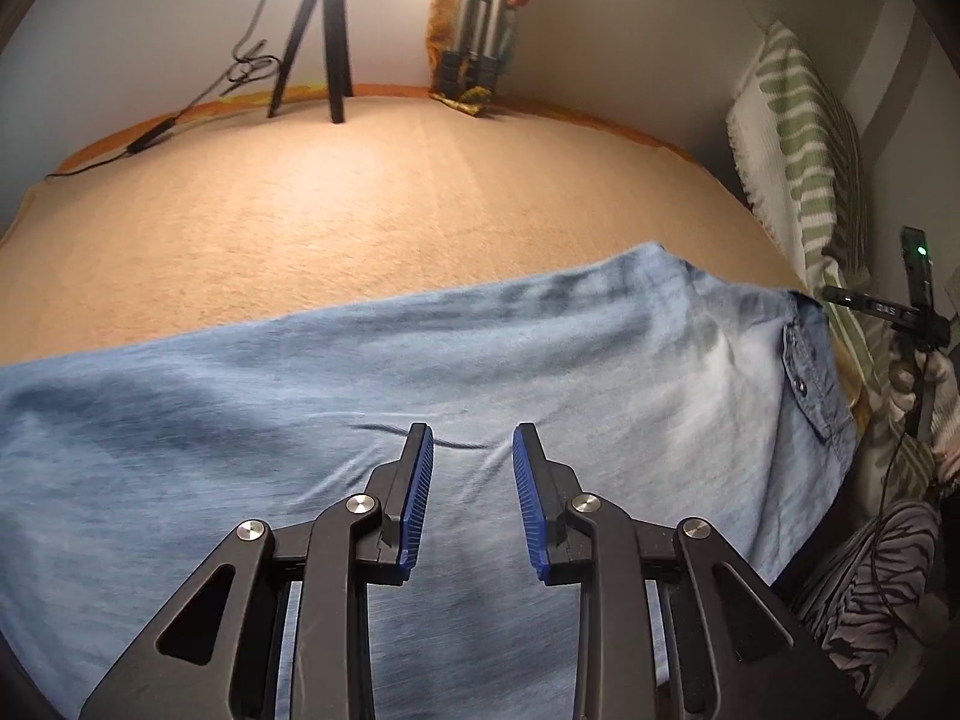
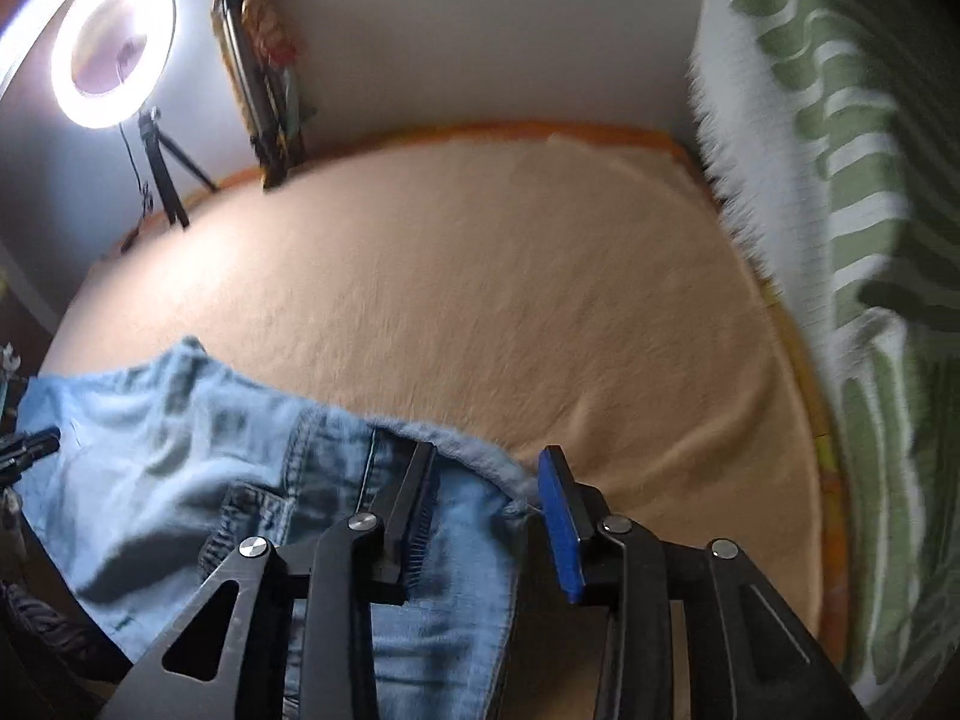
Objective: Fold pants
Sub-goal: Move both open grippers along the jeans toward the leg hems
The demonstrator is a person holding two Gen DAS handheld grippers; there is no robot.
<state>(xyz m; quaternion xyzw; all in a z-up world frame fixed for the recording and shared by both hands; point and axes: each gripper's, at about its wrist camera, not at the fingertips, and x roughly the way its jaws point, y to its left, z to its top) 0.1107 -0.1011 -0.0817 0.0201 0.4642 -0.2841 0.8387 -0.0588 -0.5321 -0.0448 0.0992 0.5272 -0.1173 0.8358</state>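
Observation:
Light blue denim pants (image 1: 540, 360) lie spread across a peach bed cover (image 1: 360, 210), with the waistband and its button (image 1: 807, 384) at the right. My left gripper (image 1: 472, 432) hovers over the middle of the cloth near a small wrinkle. Its blue pads stand apart and nothing is pinched between them. In the right wrist view the pants (image 2: 180, 450) fill the lower left, seams and a pocket showing. My right gripper (image 2: 489, 450) stands open over the denim's upper edge, where it meets the bed cover (image 2: 540, 300). Cloth lies below the gap, and neither pad presses on it.
A white blanket with green stripes (image 1: 798, 138) (image 2: 840, 180) is piled along the right side. A small tripod (image 1: 324, 48) with a ring light (image 2: 114, 54) and a cable (image 1: 150, 138) stands at the far edge. A folded stand (image 1: 480, 18) leans in the corner. Zebra-patterned cloth (image 1: 870, 570) shows at lower right.

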